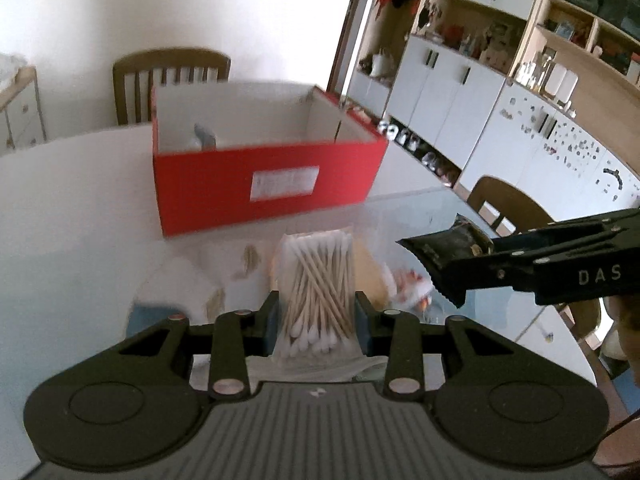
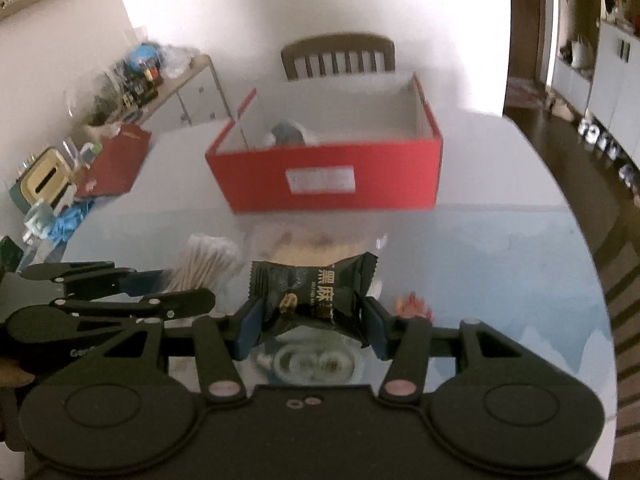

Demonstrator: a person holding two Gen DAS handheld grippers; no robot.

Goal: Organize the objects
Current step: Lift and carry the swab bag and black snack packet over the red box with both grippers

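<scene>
My left gripper (image 1: 316, 316) is shut on a clear bag of cotton swabs (image 1: 318, 280) and holds it above the table. The bag also shows in the right wrist view (image 2: 204, 264). My right gripper (image 2: 314, 322) is shut on a black snack packet (image 2: 316, 292) with Chinese print. The packet also shows in the left wrist view (image 1: 444, 250), to the right of the swabs. An open red box (image 1: 268, 176) stands ahead on the table; it also shows in the right wrist view (image 2: 328, 176). A grey-blue object (image 2: 286, 134) lies inside it.
A red-orange wrapped item (image 2: 412, 306) and a beige flat object (image 2: 312, 250) lie on the glass table (image 2: 500, 264) below the grippers. A correction tape (image 2: 312, 364) lies under the right gripper. Chairs (image 1: 172, 80) surround the table. Clutter (image 2: 52, 184) sits at the far left.
</scene>
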